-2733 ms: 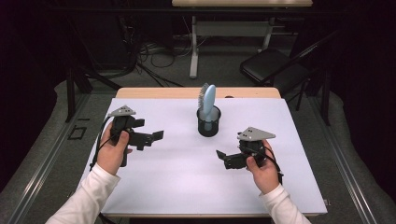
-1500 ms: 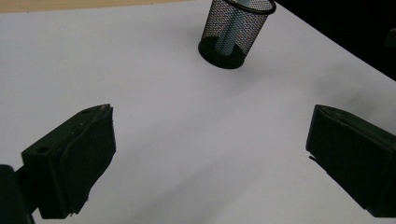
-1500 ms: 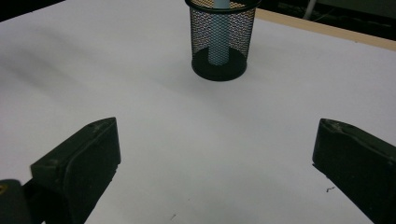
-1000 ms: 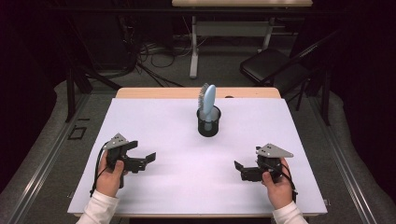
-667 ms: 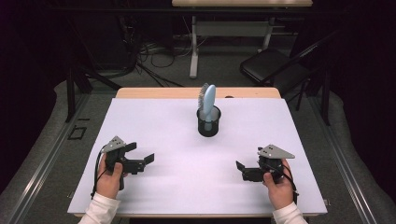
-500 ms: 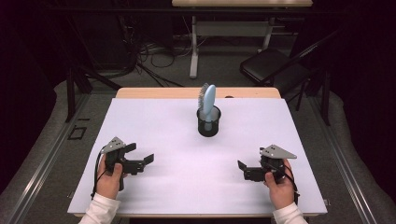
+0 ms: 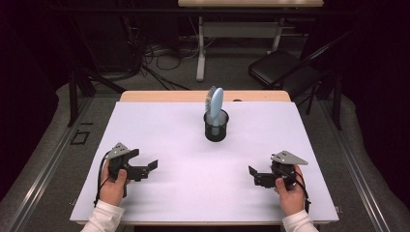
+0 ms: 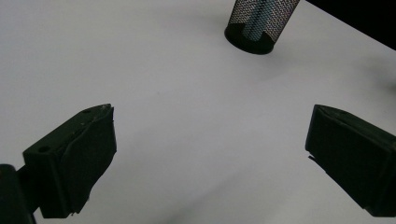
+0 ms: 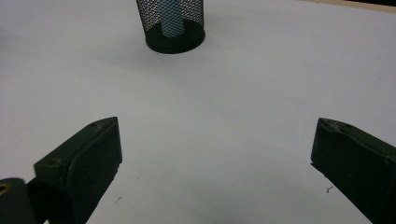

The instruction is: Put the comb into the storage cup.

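Here's the table [image 7: 203, 193] — a broad white top with a strip of bare wood along its far edge, and plenty of open surface on every side of what stands on it. Beyond that far edge there's dark floor, a tangle of cables [image 7: 150, 58] and a folding chair [image 7: 283, 67] off to the right.

Up the middle of the table, closer to the far edge than the near one, sits a black mesh cup [image 7: 216, 126], upright, with a pale blue brush [image 7: 214, 104] standing in it, bristles facing left and handle down inside. In the left gripper view the cup [image 8: 261, 21] shows at the top, right of centre, with white table [image 8: 187, 116] between it and the jaws. In the right gripper view the cup [image 9: 171, 23] stands at the top, left of centre, blue handle [image 9: 170, 21] visible through the mesh.

Now the hands — left hand [image 7: 114, 186] near the front left corner, left gripper [image 7: 145, 167] pointing right toward the middle, jaws spread wide with nothing between them. Right hand [image 7: 289, 193] near the front right corner, right gripper [image 7: 255, 175] pointing left, jaws likewise wide apart and empty. Both sit well apart from the cup and from each other, with a wide clear lane of white between them
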`<state>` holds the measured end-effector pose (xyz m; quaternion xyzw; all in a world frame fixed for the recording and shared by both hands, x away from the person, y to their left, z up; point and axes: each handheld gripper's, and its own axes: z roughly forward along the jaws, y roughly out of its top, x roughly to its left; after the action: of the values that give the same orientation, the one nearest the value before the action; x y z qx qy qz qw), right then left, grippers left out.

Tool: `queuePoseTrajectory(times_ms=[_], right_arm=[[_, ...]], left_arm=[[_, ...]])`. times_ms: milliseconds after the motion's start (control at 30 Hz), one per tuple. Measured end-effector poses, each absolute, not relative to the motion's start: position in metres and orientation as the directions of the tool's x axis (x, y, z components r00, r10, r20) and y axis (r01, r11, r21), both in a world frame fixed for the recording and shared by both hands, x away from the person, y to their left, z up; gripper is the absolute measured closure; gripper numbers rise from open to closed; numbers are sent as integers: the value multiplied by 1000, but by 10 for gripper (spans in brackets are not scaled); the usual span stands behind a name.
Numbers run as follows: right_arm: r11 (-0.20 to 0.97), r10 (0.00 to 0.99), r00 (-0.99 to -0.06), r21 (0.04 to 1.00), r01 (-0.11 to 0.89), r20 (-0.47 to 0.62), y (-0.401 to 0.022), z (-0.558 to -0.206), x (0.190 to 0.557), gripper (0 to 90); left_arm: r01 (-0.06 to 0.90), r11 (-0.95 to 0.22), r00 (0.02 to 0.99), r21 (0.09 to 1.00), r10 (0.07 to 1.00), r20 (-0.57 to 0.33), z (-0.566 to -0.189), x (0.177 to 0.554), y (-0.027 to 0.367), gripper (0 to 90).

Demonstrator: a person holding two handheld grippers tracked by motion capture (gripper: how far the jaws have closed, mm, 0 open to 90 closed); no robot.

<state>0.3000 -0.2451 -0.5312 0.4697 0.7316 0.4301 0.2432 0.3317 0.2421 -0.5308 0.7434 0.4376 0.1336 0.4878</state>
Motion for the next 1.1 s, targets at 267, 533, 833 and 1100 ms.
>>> queuePoseTrajectory(times_ms=[267,533,833,1100], right_arm=[[180,902,-429,855,487,55,-247,-534,301,17],[180,902,-428,855,486,54,-247,-535,301,17],[174,903,-426,857,485,58,-248,-536,301,17],[165,907,-417,857,489,64,-249,-536,301,17]], left_arm=[[532,-138,572,836,786,-234,-533,333,245,22],[533,-141,572,834,787,-231,-534,333,245,22],[537,-138,567,832,790,-234,-535,334,246,22],[540,-131,560,832,793,-239,-535,334,247,22]])
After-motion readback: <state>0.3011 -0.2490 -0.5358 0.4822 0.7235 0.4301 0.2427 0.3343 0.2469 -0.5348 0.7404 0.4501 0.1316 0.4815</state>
